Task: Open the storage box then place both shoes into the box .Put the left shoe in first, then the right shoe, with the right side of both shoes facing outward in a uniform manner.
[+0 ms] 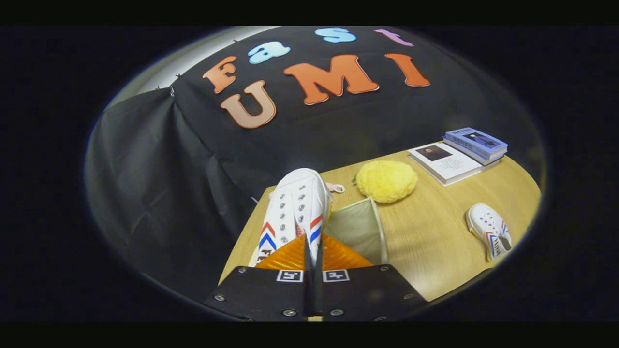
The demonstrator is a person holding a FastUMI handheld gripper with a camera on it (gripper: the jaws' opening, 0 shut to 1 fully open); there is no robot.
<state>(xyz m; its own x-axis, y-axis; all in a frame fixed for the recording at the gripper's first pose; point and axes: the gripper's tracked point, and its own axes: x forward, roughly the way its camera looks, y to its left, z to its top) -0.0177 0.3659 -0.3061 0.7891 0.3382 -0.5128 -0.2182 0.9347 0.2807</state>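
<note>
My gripper (312, 246) is shut on a white shoe (295, 208) with red and blue chevron stripes, pinching its side edge between both fingers. The shoe points away from me, toe up, lifted over the left part of the table. Just right of it and below stands the beige storage box (360, 227), its top open and its inside wall showing. A second white shoe (489, 231) with the same stripes lies on its sole on the wooden table (435, 241), far to the right of the fingers.
A yellow bumpy plush ball (387, 181) sits beyond the box. Behind it lie a white book (447, 162) and a blue book (476, 143) stacked at the table's back right. A small pink item (335, 187) peeks out beside the held shoe's toe.
</note>
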